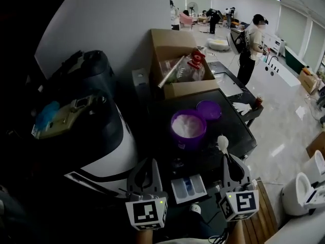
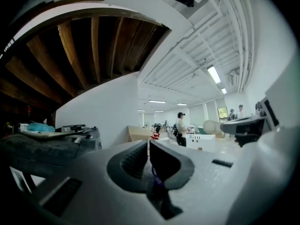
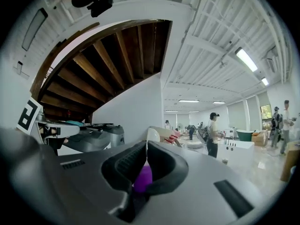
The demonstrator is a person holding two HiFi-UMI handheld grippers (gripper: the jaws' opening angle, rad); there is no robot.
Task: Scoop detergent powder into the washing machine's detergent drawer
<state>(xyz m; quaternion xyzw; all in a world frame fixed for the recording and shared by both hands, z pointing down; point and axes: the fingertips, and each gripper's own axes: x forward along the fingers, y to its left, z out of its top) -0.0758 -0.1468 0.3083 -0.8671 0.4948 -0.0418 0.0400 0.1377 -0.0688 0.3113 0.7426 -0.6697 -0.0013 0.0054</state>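
Two grippers show low in the head view: the left gripper point(image 1: 146, 166) rises with its jaws pressed together on nothing I can make out, while the right gripper point(image 1: 229, 162) is clamped on a scoop point(image 1: 222, 144) whose pale bowl points up toward the purple tub point(image 1: 188, 142). White powder point(image 1: 187, 126) fills the tub, its lid point(image 1: 209, 110) lies just behind, and the detergent drawer point(image 1: 175, 188) stands pulled out between the two grippers, near the tub. In the left gripper view, the left gripper point(image 2: 148, 146) has its pads meeting; a thin purple streak sits low in the seam, too small to name. In the right gripper view, the right gripper point(image 3: 146, 149) pinches the scoop point(image 3: 143, 178) by its purple handle, the bowl poking out past the tips. I judge the scoop light and stiff, best held far back on the handle as now; the powder is loose and would spill on any tilt, so the bowl wants carrying level.
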